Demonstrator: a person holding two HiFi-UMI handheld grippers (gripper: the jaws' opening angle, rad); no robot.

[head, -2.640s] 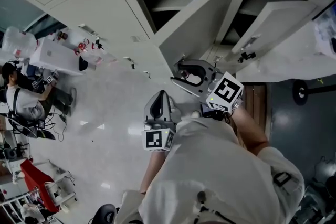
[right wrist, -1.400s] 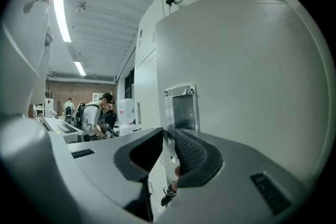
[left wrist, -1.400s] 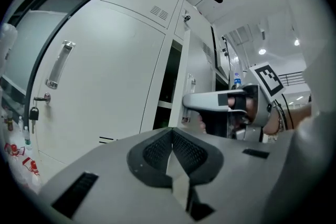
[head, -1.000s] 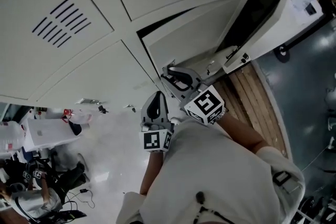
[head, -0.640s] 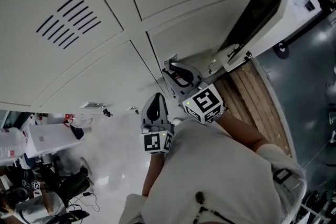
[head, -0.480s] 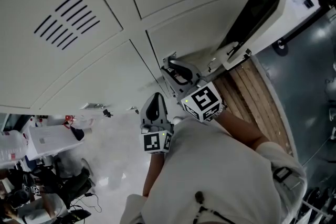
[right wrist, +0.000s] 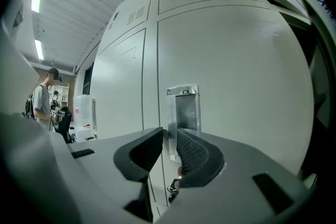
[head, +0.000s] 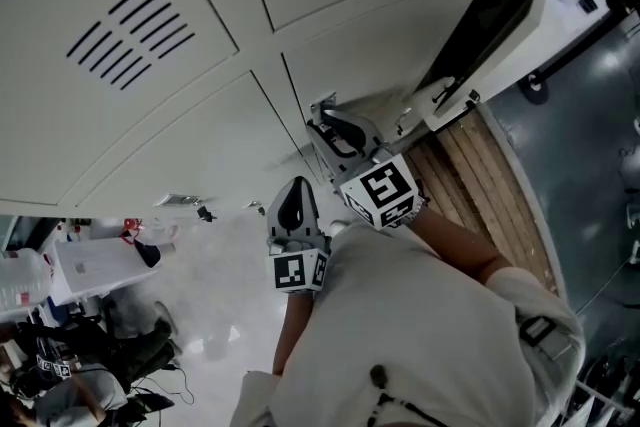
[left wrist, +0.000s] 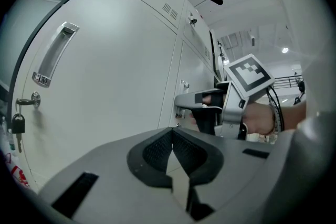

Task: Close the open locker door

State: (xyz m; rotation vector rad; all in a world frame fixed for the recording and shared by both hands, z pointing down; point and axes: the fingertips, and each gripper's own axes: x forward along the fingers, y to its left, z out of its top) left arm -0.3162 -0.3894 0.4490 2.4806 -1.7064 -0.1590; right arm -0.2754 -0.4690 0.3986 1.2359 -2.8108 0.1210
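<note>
Steel door (right wrist: 236, 76): pale painted sheet metal in the lower row of the locker bank, right in front of the person; its face lay level with the fronts beside it, so it looked closed or very nearly so.
Handle (right wrist: 184, 107): bright metal recessed pull, set upright near the door's left edge as the right gripper view showed it, with a key (right wrist: 173, 186) hanging just below.
Right gripper (right wrist: 169, 132): held level against the door, jaws drawn narrow onto the handle's left rim, which stood between the pads.
Left gripper (left wrist: 171, 132): jaws together with nothing in them, hanging back from the lockers beside the right one.
Weight and feel: probably light and stiff for its size, swinging freely on hinges; a thin panel like this would likely flex and rattle if shoved hard.
Surface: smooth paint, likely slippery under pads pressed flat on it.
Where to take hold: the handle's rim was the one firm edge on offer; a flat push just beside it would also serve for the last seating. The key was best left alone.
Facing: the front faced out at the person, flush with the bank.
Long axis: upright, taller than wide; the handle sat on the left, so the hinges were judged to be on the right.
Neighbouring door (head: 485, 15): stood swung open to the right, well apart from both grippers.
</note>
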